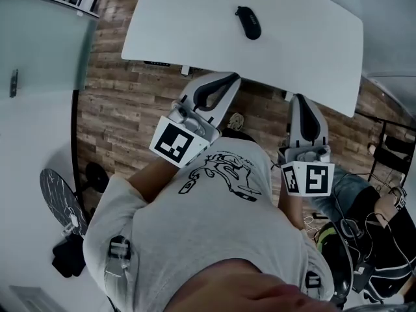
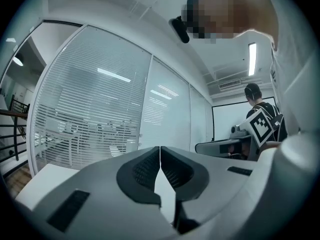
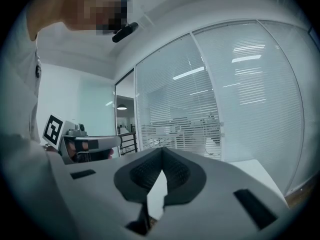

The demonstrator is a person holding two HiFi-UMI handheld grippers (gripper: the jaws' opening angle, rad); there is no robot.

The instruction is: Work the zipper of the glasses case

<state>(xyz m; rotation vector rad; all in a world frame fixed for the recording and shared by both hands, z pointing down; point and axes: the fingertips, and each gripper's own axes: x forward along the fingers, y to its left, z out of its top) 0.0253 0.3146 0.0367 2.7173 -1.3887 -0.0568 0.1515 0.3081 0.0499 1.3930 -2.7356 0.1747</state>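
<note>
In the head view the black glasses case [image 1: 248, 23] lies alone on the white table [image 1: 195, 25], towards its far side. Both grippers are held close in front of the person's chest, short of the table's near edge and well away from the case. My left gripper [image 1: 212, 91] points up towards the table, jaws shut with nothing between them. My right gripper [image 1: 305, 109] stands beside it, also shut and empty. In the left gripper view the pads [image 2: 145, 169] meet edge to edge; likewise the pads [image 3: 175, 173] in the right gripper view. Neither gripper view shows the case.
Wooden floor [image 1: 130, 96] lies under and around the table. A glass wall with blinds [image 2: 100, 114] fills both gripper views. A second person [image 1: 383, 220] with cables sits at the right. A round black stand [image 1: 58, 197] and dark items sit on the floor at the left.
</note>
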